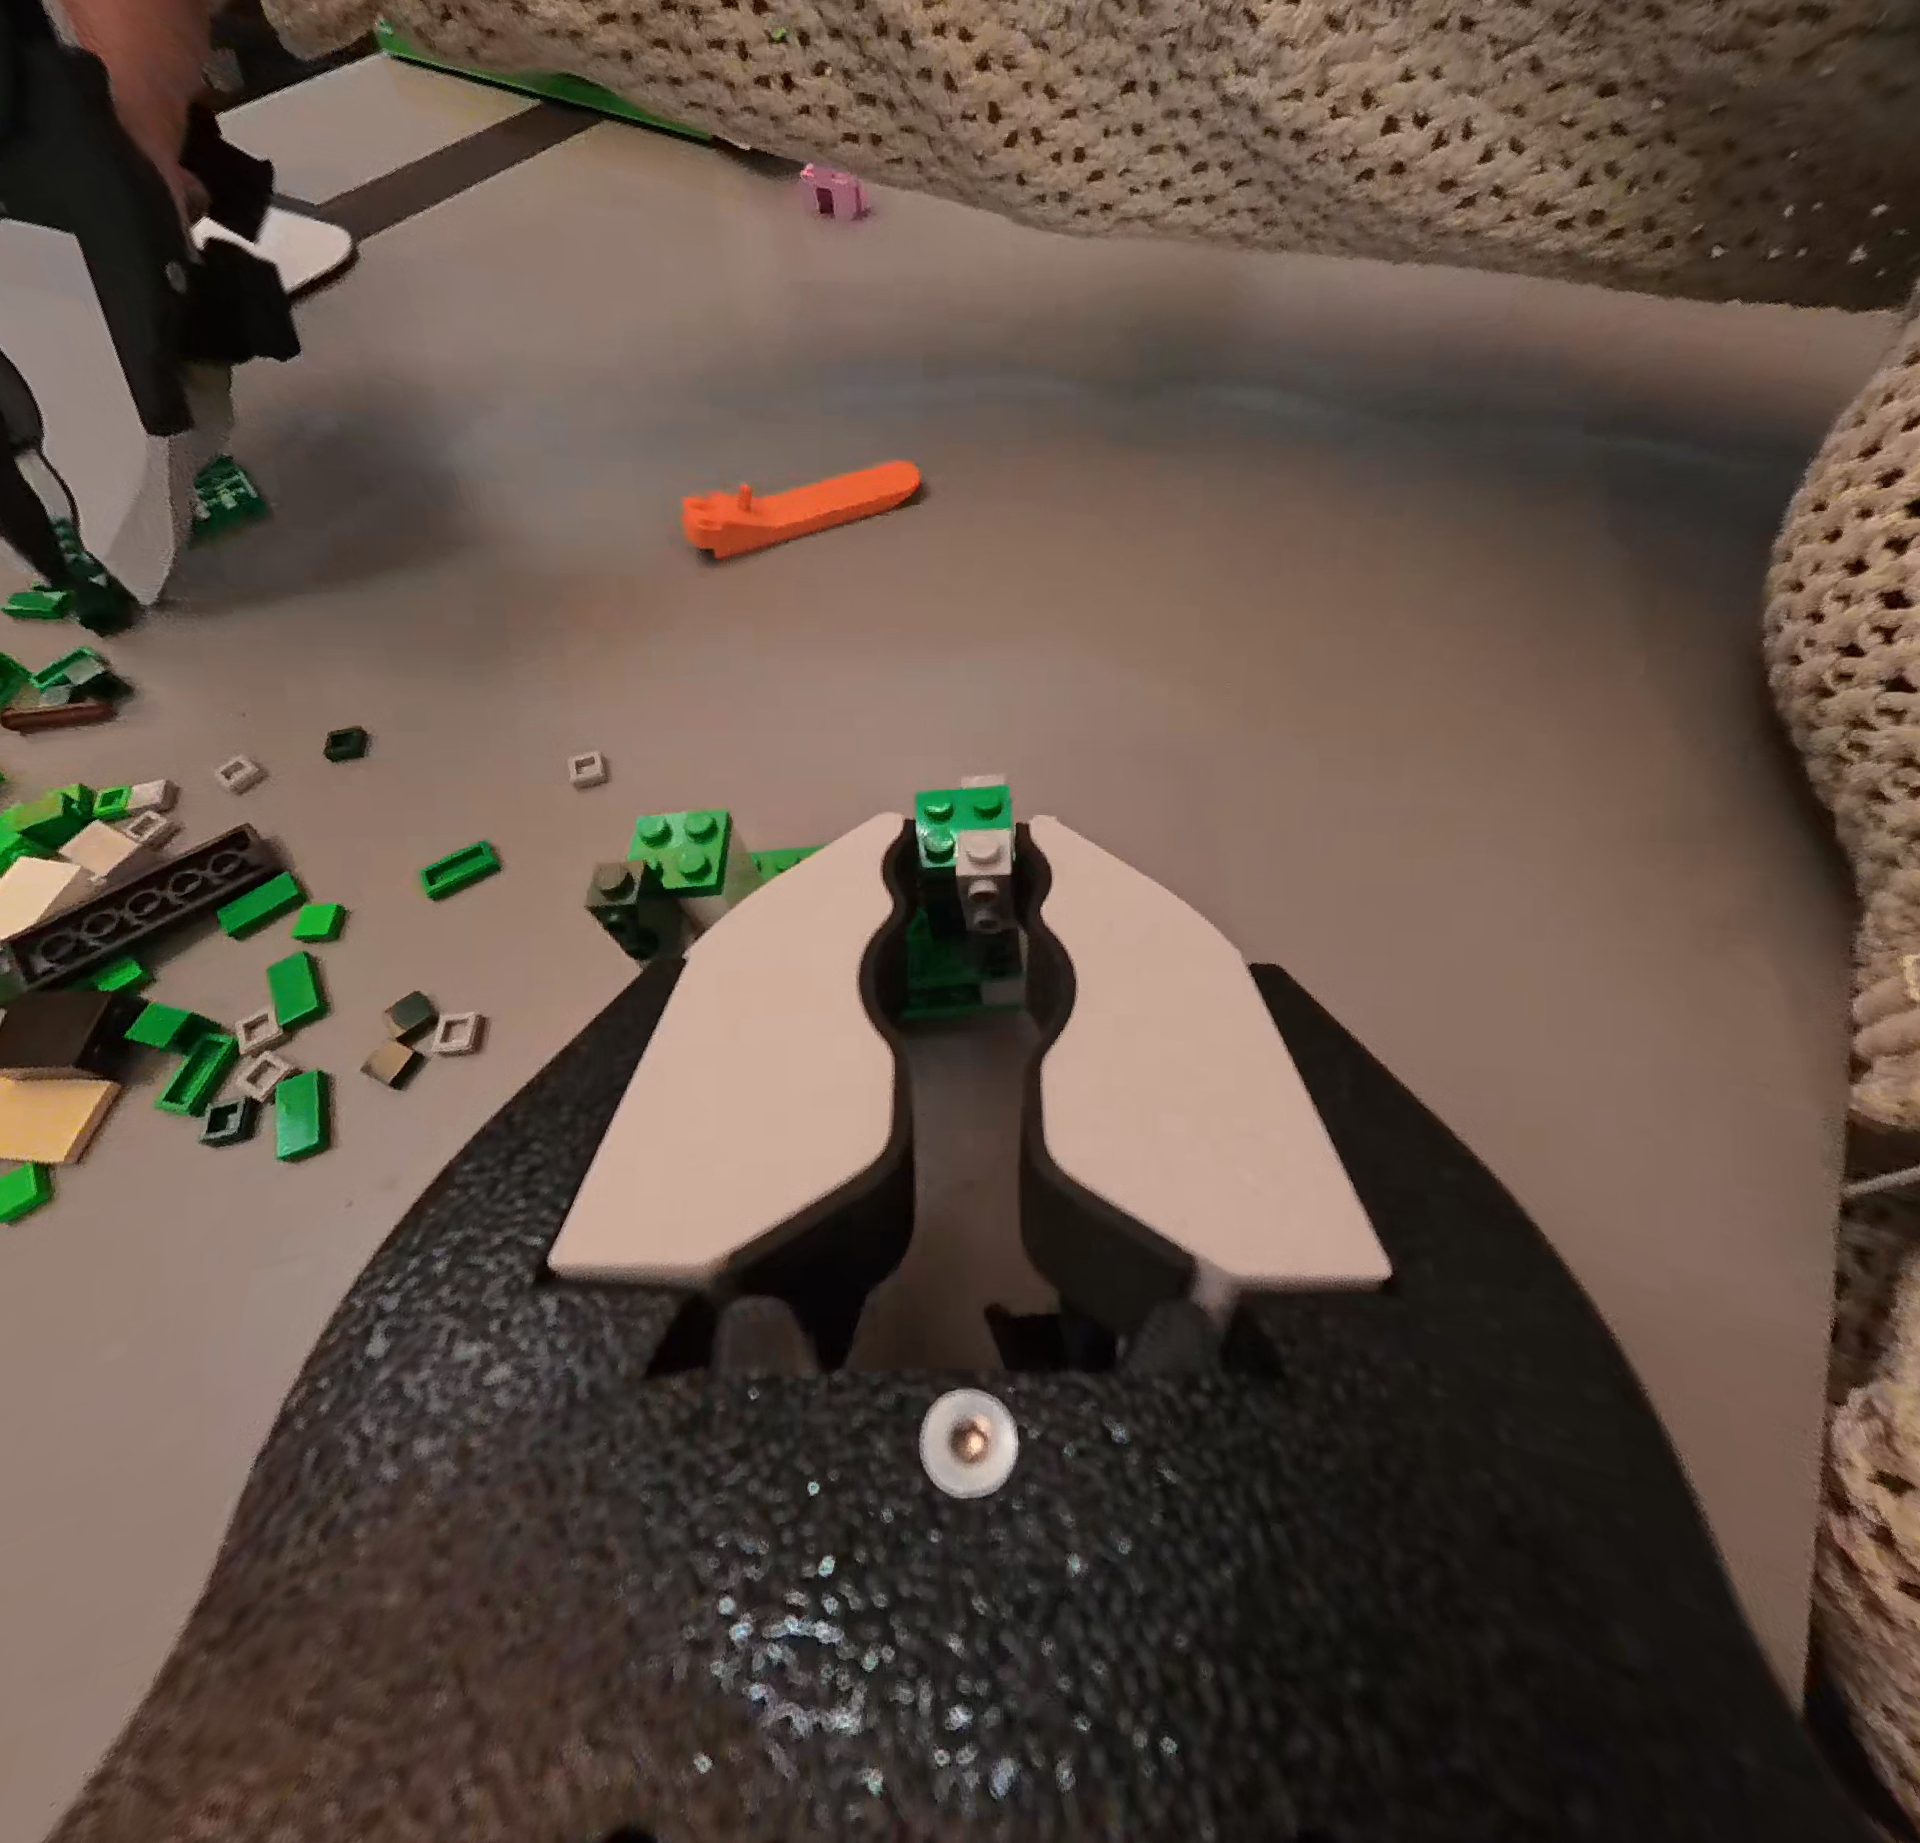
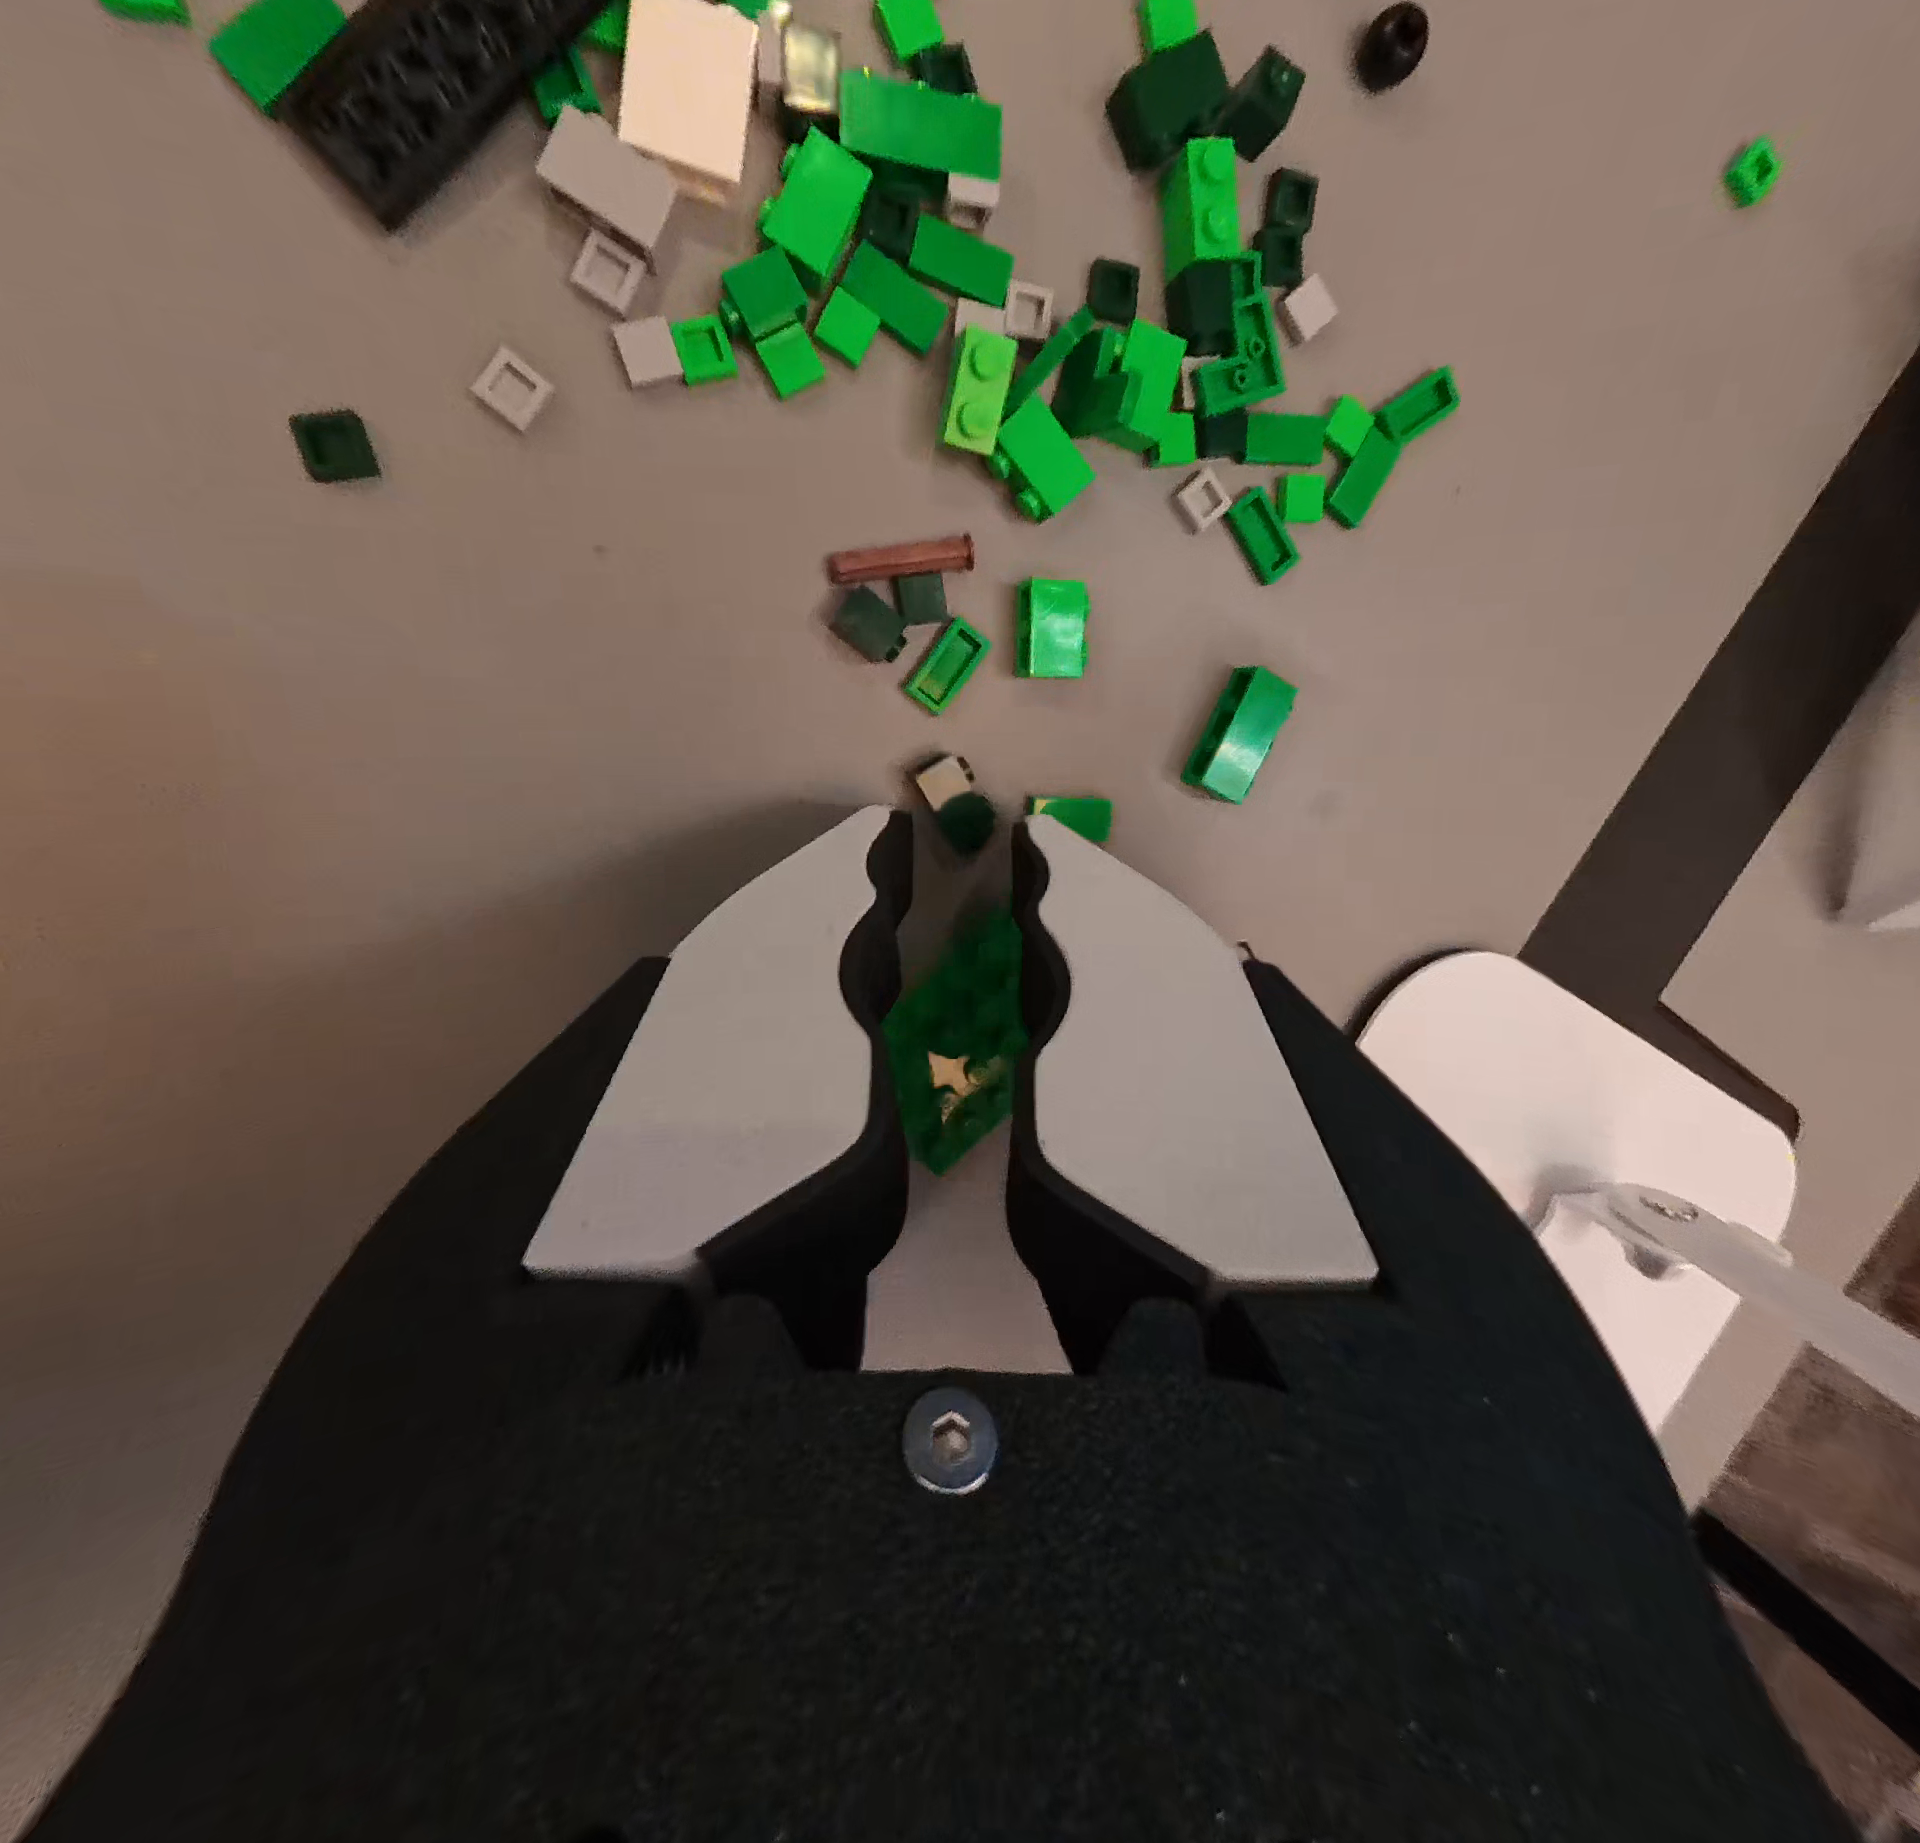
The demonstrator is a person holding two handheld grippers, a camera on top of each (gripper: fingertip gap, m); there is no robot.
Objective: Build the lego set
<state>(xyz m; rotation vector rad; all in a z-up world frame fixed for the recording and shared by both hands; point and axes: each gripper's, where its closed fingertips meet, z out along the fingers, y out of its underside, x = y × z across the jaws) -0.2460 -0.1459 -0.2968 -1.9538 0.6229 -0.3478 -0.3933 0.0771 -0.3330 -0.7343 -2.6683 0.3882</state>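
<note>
My left gripper [image 1: 961,843] is shut on a small lego assembly [image 1: 961,889] of green and grey bricks, held upright just above the grey table [image 1: 1247,702]. A second green brick cluster [image 1: 675,868] sits on the table just left of its fingers. My right gripper [image 2: 961,827] is closed around a bright green lego piece [image 2: 961,1055] that sits deep between its fingers; a small dark green and tan piece [image 2: 951,796] lies at its tips. The right gripper also shows at the far left of the left wrist view [image 1: 94,463], low over the loose pile.
Loose green, grey, tan and black pieces [image 2: 935,235] spread ahead of the right gripper, with a brown bar [image 2: 899,559] and a long black plate [image 2: 447,58]. An orange brick separator [image 1: 800,507] and a pink piece [image 1: 831,193] lie farther off. A knit sleeve [image 1: 1143,79] overhangs. A white stand base [image 2: 1558,1118] is at the right. Tip to tip, the grippers are about 25 cm apart.
</note>
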